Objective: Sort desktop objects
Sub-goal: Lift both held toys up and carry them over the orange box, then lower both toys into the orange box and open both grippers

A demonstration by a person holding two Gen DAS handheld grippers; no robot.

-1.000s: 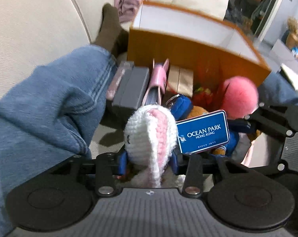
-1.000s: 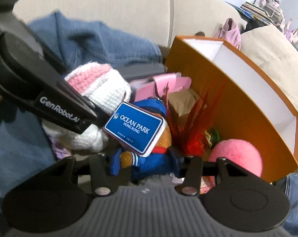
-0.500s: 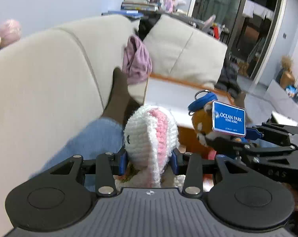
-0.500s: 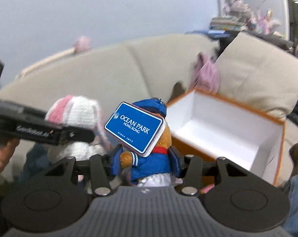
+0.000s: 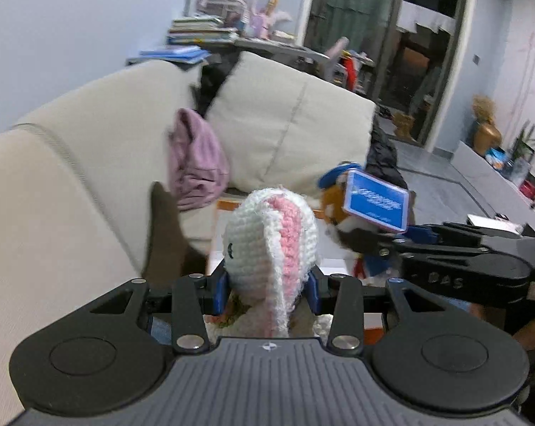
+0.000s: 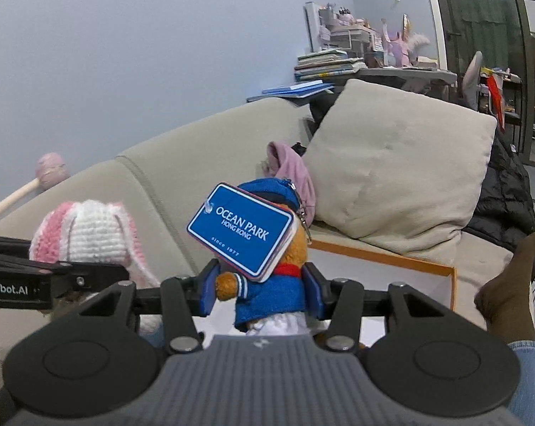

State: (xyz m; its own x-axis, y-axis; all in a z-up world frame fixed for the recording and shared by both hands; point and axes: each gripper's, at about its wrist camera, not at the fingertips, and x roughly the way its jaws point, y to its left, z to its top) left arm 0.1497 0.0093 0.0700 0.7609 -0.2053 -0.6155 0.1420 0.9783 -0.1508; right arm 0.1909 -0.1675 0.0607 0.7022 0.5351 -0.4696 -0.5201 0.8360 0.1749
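My left gripper (image 5: 267,293) is shut on a white and pink crocheted bunny (image 5: 267,241) and holds it up in the air; the bunny also shows in the right wrist view (image 6: 90,234). My right gripper (image 6: 260,294) is shut on a plush bear keychain in a blue jacket (image 6: 271,291) with a blue "Ocean Park" tag (image 6: 242,230); the bear also shows in the left wrist view (image 5: 342,213). The orange box with a white inside (image 6: 391,259) lies on the sofa behind and below both toys, mostly hidden.
A beige sofa (image 5: 72,177) with a loose cushion (image 6: 398,174) fills the background. A pink cloth (image 5: 196,163) hangs on the sofa back. A socked foot (image 6: 508,284) rests at the right. A dark jacket (image 6: 505,195) lies beyond the cushion.
Both grippers have risen out of the pile beside the box, each carrying its toy, and now point higher toward the sofa back. The other items on the seat have dropped out of view.
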